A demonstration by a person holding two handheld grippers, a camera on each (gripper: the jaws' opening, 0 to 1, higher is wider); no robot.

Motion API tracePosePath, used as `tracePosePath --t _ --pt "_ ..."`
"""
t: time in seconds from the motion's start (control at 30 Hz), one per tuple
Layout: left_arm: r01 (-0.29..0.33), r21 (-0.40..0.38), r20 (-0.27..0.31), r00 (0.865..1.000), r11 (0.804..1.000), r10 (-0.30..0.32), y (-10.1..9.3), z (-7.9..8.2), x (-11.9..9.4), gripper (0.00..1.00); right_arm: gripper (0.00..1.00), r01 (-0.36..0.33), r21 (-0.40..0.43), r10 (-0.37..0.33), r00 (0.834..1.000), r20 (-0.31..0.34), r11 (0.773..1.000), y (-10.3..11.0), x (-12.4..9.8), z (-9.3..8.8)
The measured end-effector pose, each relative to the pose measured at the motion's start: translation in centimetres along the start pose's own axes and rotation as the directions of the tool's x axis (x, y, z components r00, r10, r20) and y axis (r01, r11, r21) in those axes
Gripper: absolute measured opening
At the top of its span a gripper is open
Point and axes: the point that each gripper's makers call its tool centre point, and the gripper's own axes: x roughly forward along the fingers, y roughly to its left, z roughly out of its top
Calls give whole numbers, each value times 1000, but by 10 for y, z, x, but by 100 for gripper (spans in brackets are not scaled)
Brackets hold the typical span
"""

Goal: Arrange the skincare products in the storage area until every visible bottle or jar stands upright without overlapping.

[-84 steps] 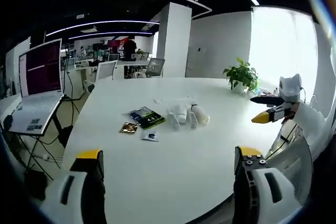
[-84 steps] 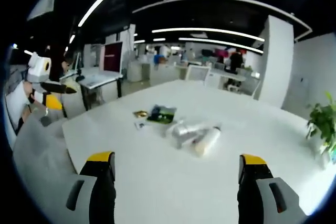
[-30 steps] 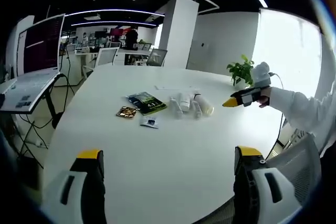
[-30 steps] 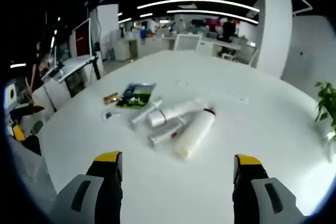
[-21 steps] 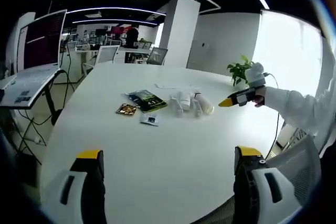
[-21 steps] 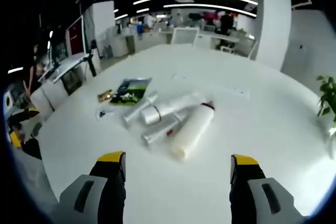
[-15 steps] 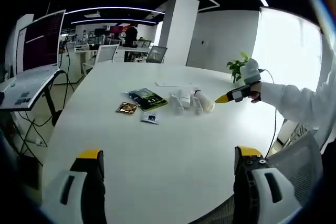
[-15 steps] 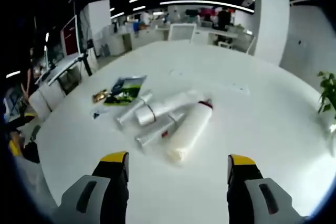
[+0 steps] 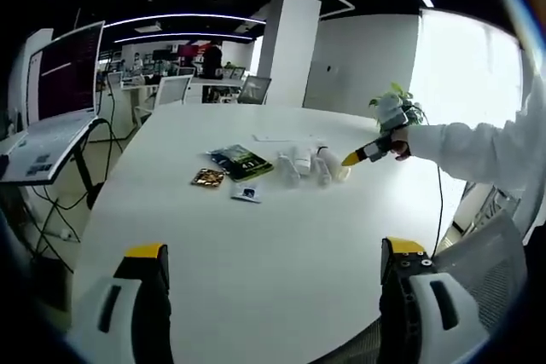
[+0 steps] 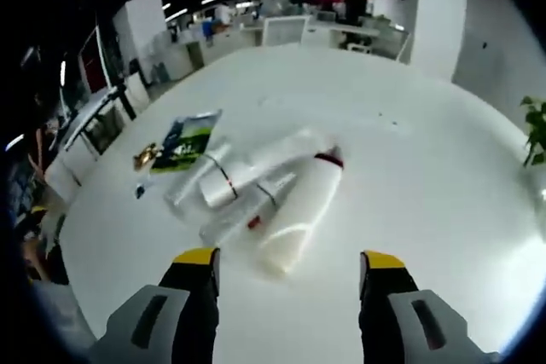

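Several skincare bottles and tubes (image 9: 307,164) lie on their sides in a cluster on the white table (image 9: 256,245). In the right gripper view a large white bottle (image 10: 300,208) lies nearest, with a clear tube (image 10: 243,215), a white tube (image 10: 223,185) and a wrapped bottle (image 10: 286,153) beside it. My right gripper (image 10: 290,260) hangs open just short of the large bottle, nothing between its jaws. In the left gripper view the right gripper (image 9: 358,155) reaches in from the right, its tip at the cluster. My left gripper (image 9: 273,251) is open, far back over the near table.
A green packet (image 9: 243,162), a gold sachet (image 9: 207,178) and a small sachet (image 9: 246,193) lie left of the bottles. A potted plant (image 9: 397,106) stands at the far right edge. A laptop on a stand (image 9: 47,130) is off the table's left. Office chairs stand behind.
The right gripper has moved in toward the lying bottles, which now loom larger in its view. The left gripper has barely moved. Nothing has been grasped.
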Motion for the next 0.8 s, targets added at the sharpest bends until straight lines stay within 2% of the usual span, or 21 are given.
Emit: tracePosePath --t 0.17,0.27,0.5,0.67,0.8 --pt "3 0 4 1000 1000 -3 0 1 0 99 65 21 -19 -22 998 -57 1000 -3 10 -7" --pt "1 7 -3 1000 1000 -1 0 -1 0 99 62 26 23 -24 997 -79 999 -6 15 -9" --pt "2 10 -5 1000 1000 -2 0 -1 0 99 61 31 38 -26 993 -118 999 -6 22 -11" --pt "-6 17 -13 1000 1000 6 2 -3 0 99 61 32 0 -32 989 -147 999 0 25 -10" --pt "-5 18 -12 1000 1000 5 2 -3 0 99 58 39 7 -38 991 -131 999 3 27 0"
